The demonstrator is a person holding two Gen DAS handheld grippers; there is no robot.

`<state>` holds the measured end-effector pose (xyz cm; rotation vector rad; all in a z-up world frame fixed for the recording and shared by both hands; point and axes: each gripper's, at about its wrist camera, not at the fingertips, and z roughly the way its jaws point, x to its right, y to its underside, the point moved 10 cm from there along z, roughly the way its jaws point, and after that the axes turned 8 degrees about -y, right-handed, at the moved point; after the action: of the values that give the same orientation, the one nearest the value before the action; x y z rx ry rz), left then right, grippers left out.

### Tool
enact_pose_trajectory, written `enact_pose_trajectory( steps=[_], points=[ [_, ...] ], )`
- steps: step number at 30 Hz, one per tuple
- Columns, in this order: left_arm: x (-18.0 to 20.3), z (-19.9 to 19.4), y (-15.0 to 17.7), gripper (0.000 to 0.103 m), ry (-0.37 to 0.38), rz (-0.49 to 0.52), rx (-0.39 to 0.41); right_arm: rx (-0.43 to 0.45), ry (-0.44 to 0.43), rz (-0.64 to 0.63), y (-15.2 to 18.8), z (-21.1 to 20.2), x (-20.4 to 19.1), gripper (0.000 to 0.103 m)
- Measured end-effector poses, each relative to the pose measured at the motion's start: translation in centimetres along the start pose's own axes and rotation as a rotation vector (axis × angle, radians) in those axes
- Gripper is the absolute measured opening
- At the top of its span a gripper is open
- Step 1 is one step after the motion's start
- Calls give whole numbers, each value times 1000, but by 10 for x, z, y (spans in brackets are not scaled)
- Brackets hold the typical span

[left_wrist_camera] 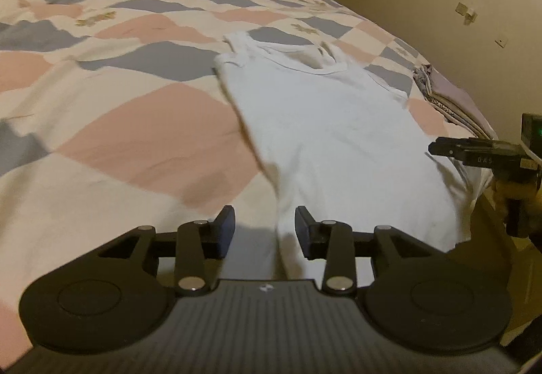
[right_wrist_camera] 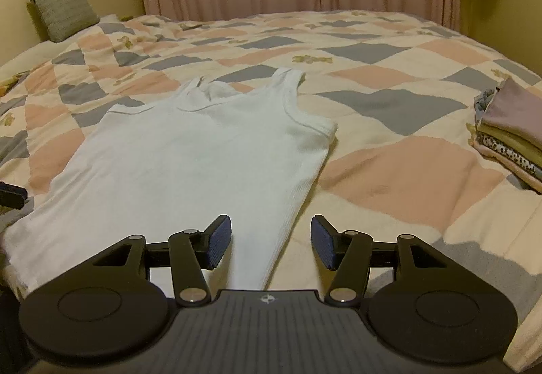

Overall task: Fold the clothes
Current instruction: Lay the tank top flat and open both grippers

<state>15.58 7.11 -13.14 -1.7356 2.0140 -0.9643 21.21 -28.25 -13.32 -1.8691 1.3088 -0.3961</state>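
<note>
Nearby: folded stack (right_wrist_camera: 511, 133) right of tank top (right_wrist_camera: 189, 150) | both grippers (left_wrist_camera: 265, 232) (right_wrist_camera: 271, 240) agape, empty

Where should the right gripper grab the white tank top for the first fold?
Right gripper, jaws open, is best placed at the near hem corner of the white tank top, approached low from the bed's near edge. The top lies flat, straps away, its right side edge running between the open fingers, so the corner probably pinches cleanly.

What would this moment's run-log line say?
stage: pre-grasp | white tank top flat on quilt | left gripper open at hem | right gripper open at hem | folded stack aside
</note>
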Motion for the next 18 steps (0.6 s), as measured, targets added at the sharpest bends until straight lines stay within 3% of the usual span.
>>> enact_pose_trajectory(
  steps=[3,7,13,15,16,18],
  points=[
    [8,12,-15,32,0,58,8,19,3,-18,-15,6,9,55],
    [7,24,-44,32,-11,97,32,38,-20,49,-32,28,34,55],
    [-11,57,-80,31,-52,106,30,46,-132,301,-37,61,71,54],
    [-15,71,-87,31,-49,99,16,44,-177,323,-39,63,70,35],
    [-16,76,-90,29,-52,104,11,43,-192,322,-41,63,69,6],
    [-19,87,-95,20,-68,116,6,56,-168,304,-48,55,72,3]
  ],
)
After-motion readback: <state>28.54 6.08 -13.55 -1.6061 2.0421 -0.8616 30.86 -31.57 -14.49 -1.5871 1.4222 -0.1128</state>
